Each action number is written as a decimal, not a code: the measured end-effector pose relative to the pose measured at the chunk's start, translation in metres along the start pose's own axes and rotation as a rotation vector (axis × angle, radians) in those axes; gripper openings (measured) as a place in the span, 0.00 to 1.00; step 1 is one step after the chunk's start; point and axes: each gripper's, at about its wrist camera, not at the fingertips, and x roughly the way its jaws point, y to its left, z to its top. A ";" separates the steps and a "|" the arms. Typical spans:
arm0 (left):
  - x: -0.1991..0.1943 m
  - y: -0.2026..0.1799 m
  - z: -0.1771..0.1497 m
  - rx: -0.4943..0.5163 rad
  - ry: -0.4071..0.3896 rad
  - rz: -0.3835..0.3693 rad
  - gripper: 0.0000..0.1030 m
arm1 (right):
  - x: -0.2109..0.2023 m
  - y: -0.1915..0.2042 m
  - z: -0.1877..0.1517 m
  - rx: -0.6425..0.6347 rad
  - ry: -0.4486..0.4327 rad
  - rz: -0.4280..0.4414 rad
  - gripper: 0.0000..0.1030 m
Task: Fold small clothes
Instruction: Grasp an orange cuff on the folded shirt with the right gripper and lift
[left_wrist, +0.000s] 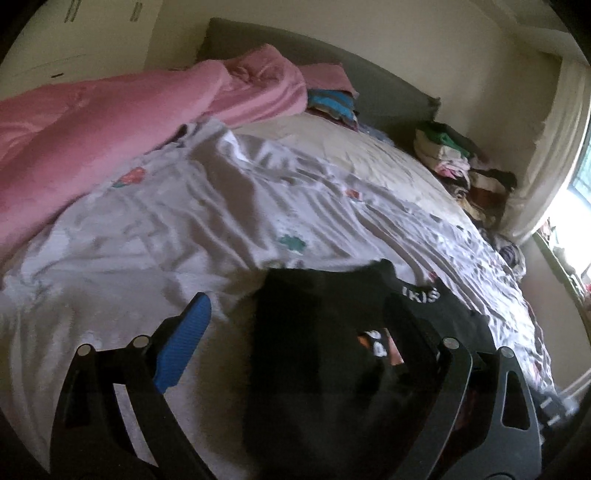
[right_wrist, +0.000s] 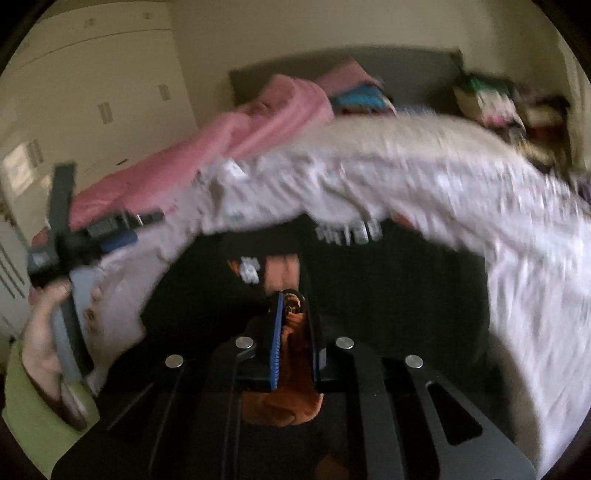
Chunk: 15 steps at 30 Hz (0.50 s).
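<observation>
A: Black shirt (right_wrist: 369, 288) lies on the bed (left_wrist: 147, 229), right claw (right_wrist: 293, 339) clenched on its orange print.

B: Left claw (left_wrist: 295, 325) is spread over it. Risk: one-sided pull bunches it.

The right finger of the left gripper (left_wrist: 295, 325) is lost against the black printed garment (left_wrist: 314, 350), so its tip cannot be made out. In the right wrist view motion blur smears the white patterned bedsheet (right_wrist: 406, 177), and the garment's white lettering (right_wrist: 347, 232) is unreadable. The folded stacks (left_wrist: 461, 166) at the bed's far right corner are too small to sort.
</observation>
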 end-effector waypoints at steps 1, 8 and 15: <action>-0.003 0.002 0.001 -0.008 -0.007 -0.002 0.84 | -0.006 0.003 0.011 -0.030 -0.021 0.002 0.11; -0.005 0.007 0.001 -0.021 -0.024 -0.008 0.84 | -0.032 0.004 0.071 -0.180 -0.146 -0.052 0.11; 0.005 -0.009 -0.008 0.038 0.011 -0.018 0.84 | -0.012 -0.027 0.060 -0.180 -0.098 -0.156 0.11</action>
